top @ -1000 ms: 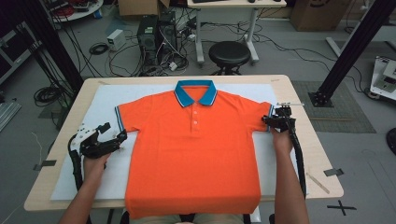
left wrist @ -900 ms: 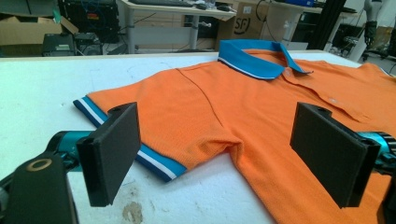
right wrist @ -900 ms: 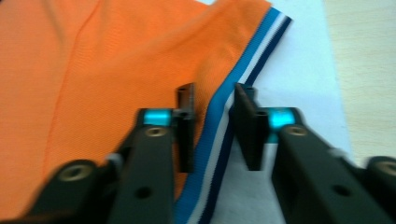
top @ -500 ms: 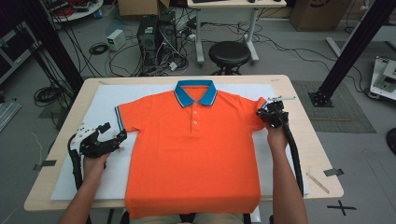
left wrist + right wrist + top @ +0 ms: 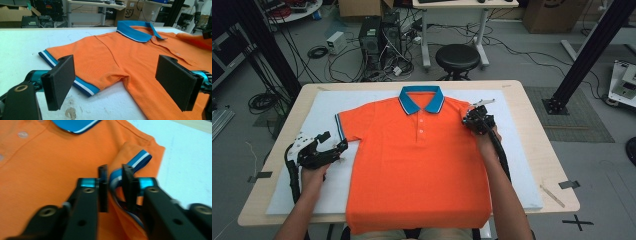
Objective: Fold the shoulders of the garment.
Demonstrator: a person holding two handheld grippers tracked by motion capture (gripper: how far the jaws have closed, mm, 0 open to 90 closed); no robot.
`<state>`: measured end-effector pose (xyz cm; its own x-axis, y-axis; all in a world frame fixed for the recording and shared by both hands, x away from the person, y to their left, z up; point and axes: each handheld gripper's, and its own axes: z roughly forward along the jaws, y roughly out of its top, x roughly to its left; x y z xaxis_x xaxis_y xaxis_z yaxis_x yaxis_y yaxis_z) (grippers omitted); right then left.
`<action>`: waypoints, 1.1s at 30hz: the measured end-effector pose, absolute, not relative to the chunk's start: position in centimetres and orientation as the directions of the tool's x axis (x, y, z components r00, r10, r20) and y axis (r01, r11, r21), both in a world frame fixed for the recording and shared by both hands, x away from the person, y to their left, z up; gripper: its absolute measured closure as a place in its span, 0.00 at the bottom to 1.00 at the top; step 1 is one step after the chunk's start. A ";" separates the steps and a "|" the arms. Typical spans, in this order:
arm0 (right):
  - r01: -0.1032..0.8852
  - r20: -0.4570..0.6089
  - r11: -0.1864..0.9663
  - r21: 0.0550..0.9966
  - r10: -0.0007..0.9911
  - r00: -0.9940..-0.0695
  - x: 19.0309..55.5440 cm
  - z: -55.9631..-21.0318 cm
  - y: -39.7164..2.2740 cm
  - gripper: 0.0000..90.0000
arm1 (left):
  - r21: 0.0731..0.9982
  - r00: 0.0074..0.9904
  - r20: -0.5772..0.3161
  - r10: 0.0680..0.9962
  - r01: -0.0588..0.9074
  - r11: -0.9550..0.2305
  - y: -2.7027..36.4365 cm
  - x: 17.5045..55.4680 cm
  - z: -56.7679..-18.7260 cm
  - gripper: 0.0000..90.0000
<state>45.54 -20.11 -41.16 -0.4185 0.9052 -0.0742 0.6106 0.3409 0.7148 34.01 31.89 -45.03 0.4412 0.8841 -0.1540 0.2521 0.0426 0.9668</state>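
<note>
An orange polo shirt [image 5: 422,165] with a blue collar [image 5: 422,97] lies flat, front up, on a white mat. Its right sleeve is folded in over the chest. My right gripper [image 5: 477,122] hovers there; its jaws have just been opening, and the blue-and-white sleeve cuff [image 5: 140,158] stands loosely between them [image 5: 115,187]. My left gripper [image 5: 334,142] rests on the mat beside the flat left sleeve [image 5: 349,125], open wide with nothing between its fingers [image 5: 115,82]. The left sleeve's striped cuff [image 5: 82,86] lies just ahead of it.
The white mat [image 5: 322,115] covers most of the wooden table [image 5: 542,150]. Bare mat lies left and right of the shirt. The shirt's hem hangs over the near edge. A black stool [image 5: 457,57], cables and computer boxes stand on the floor beyond the table.
My right gripper has moved inward over the shirt, carrying the right sleeve and folding it onto the chest. The left gripper has stayed in place.
</note>
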 end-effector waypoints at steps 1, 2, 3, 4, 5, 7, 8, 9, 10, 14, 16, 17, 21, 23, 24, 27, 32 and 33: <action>0.611 -0.074 0.341 0.715 0.905 -0.419 45.5 -41.2 -20.1 0.80 | 0.967 0.442 -0.156 0.883 0.250 0.046 31.9 34.0 -45.0 0.18; 0.608 -0.054 0.312 0.730 0.913 -0.404 45.5 -40.9 -20.2 0.68 | 0.967 0.443 -0.154 0.883 0.250 0.043 31.9 34.0 -45.0 0.18; 0.606 -0.037 0.289 0.741 0.919 -0.393 45.4 -40.7 -20.4 0.64 | 0.967 0.444 -0.153 0.883 0.251 0.042 31.9 34.0 -45.0 0.18; 0.604 -0.031 0.268 0.750 0.927 -0.373 45.3 -40.5 -20.7 0.60 | 0.968 0.446 -0.151 0.882 0.250 0.040 31.9 34.0 -45.0 0.18; 0.604 -0.031 0.268 0.750 0.927 -0.373 45.3 -40.5 -20.7 0.60 | 0.968 0.446 -0.151 0.882 0.250 0.040 31.9 34.0 -45.0 0.18; 0.618 -0.001 0.229 0.752 0.938 -0.346 45.3 -40.3 -21.4 0.55 | 0.968 0.448 -0.151 0.881 0.248 0.040 31.8 34.0 -45.0 0.18; 0.633 0.015 0.220 0.742 0.939 -0.344 45.3 -40.4 -21.6 0.55 | 0.967 0.447 -0.154 0.881 0.251 0.042 31.9 34.0 -45.0 0.18; 0.635 0.015 0.221 0.740 0.939 -0.345 45.3 -40.5 -21.6 0.55 | 0.967 0.446 -0.154 0.881 0.251 0.042 31.9 34.0 -45.0 0.18; 0.639 0.030 0.219 0.737 0.934 -0.355 45.3 -40.7 -21.6 0.56 | 0.967 0.446 -0.154 0.882 0.251 0.041 31.9 34.0 -45.0 0.18; 0.645 0.033 0.271 0.714 0.908 -0.418 45.2 -41.5 -20.2 0.60 | 0.966 0.445 -0.157 0.882 0.255 0.043 31.9 34.0 -45.0 0.18; 0.644 0.020 0.303 0.703 0.896 -0.443 45.3 -42.0 -19.4 0.65 | 0.966 0.446 -0.156 0.881 0.255 0.042 31.9 34.0 -45.0 0.18; 0.646 0.015 0.314 0.696 0.893 -0.450 45.4 -42.3 -19.0 0.65 | 0.966 0.446 -0.157 0.881 0.255 0.043 31.9 34.0 -45.0 0.18; 0.660 -0.025 0.354 0.663 0.891 -0.454 45.8 -43.4 -17.9 0.71 | 0.966 0.448 -0.157 0.880 0.254 0.043 31.9 34.0 -45.0 0.18; 0.661 -0.040 0.360 0.659 0.894 -0.447 45.9 -43.6 -17.8 0.74 | 0.966 0.450 -0.158 0.879 0.254 0.043 31.9 34.0 -45.0 0.18; 0.653 -0.066 0.369 0.661 0.896 -0.440 45.9 -43.6 -17.9 0.84 | 0.966 0.450 -0.158 0.879 0.254 0.044 31.9 34.0 -45.0 0.18; 0.639 -0.085 0.400 0.657 0.881 -0.465 45.9 -43.5 -17.8 0.98 | 0.966 0.451 -0.158 0.879 0.254 0.044 31.9 34.0 -45.0 0.18; 0.582 0.003 0.332 0.743 0.866 -0.499 45.4 -42.1 -18.0 0.99 | 0.966 0.452 -0.160 0.878 0.255 0.044 31.9 34.0 -45.0 0.18; 0.582 0.003 0.332 0.743 0.866 -0.499 45.4 -42.1 -18.0 0.99 | 0.966 0.452 -0.160 0.878 0.255 0.044 31.9 34.0 -45.0 0.18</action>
